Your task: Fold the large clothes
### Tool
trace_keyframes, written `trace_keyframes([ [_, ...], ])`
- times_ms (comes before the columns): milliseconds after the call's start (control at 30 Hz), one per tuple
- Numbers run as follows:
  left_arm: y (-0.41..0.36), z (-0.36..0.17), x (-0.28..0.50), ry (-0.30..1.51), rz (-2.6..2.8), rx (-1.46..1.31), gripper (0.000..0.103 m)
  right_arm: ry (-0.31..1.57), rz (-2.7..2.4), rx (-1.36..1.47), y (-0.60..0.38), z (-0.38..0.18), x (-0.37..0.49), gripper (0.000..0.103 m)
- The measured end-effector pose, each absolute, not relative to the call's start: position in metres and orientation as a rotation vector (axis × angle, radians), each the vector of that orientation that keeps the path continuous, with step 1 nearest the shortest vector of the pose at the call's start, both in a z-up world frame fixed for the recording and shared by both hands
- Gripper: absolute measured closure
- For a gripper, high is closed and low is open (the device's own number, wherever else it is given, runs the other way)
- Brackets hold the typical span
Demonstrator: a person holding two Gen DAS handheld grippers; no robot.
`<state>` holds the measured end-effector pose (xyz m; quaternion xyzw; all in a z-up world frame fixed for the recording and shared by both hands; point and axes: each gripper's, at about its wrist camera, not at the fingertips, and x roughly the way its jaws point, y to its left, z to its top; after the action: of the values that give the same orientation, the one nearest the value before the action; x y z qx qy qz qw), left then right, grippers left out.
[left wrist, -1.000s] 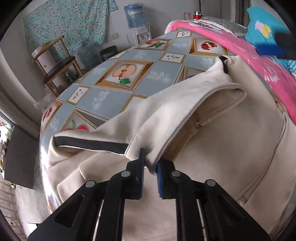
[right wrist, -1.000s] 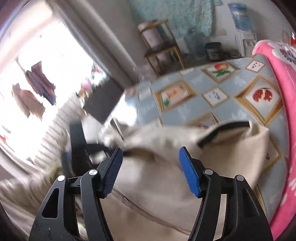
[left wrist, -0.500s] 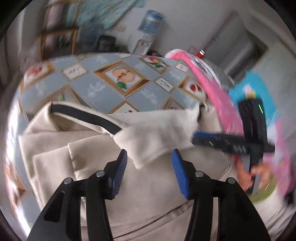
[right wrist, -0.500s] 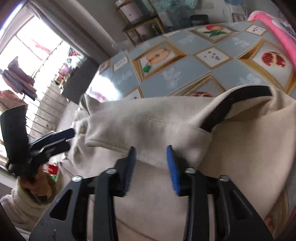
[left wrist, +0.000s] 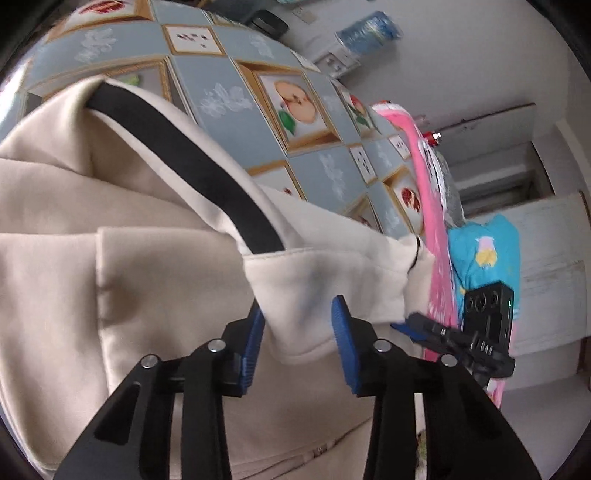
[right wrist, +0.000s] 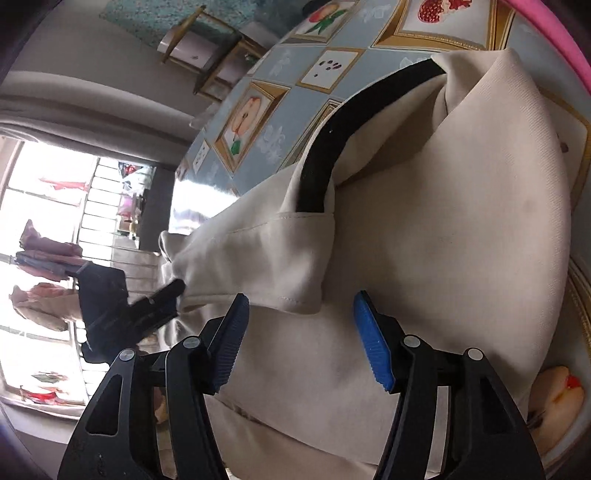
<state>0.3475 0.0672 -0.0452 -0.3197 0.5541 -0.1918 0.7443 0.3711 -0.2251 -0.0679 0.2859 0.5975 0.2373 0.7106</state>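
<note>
Counting one cream garment (left wrist: 129, 258) on your table (left wrist: 236, 66): left gripper (left wrist: 297, 341) closing around its folded hem, right gripper (right wrist: 301, 338) opening, nothing clamped; bare tabletop beyond.

- A lived-in home, by its furnishings.
- The tabletop (left wrist: 236, 70) wears a fruit-print oilcloth.
- A water dispenser (left wrist: 343, 55) carries a blue bottle (left wrist: 369, 31).
- A wooden chair (right wrist: 218, 55) stands by the wall.
- Laundry (right wrist: 44, 254) hangs outside a barred window (right wrist: 74, 206).
</note>
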Motion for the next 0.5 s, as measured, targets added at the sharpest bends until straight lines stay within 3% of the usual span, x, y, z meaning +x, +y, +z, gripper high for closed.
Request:
trace_keyframes([
  [300, 0.041, -0.027, 0.346, 1.177, -0.410, -0.351, 0.094, 1.317, 0.558, 0.390, -0.201, -0.054, 0.366, 0.087],
  [500, 0.022, -0.014, 0.358, 1.092, -0.339, -0.084, 0.097, 1.232, 0.510, 0.202, -0.182, -0.039, 0.382, 0.091],
])
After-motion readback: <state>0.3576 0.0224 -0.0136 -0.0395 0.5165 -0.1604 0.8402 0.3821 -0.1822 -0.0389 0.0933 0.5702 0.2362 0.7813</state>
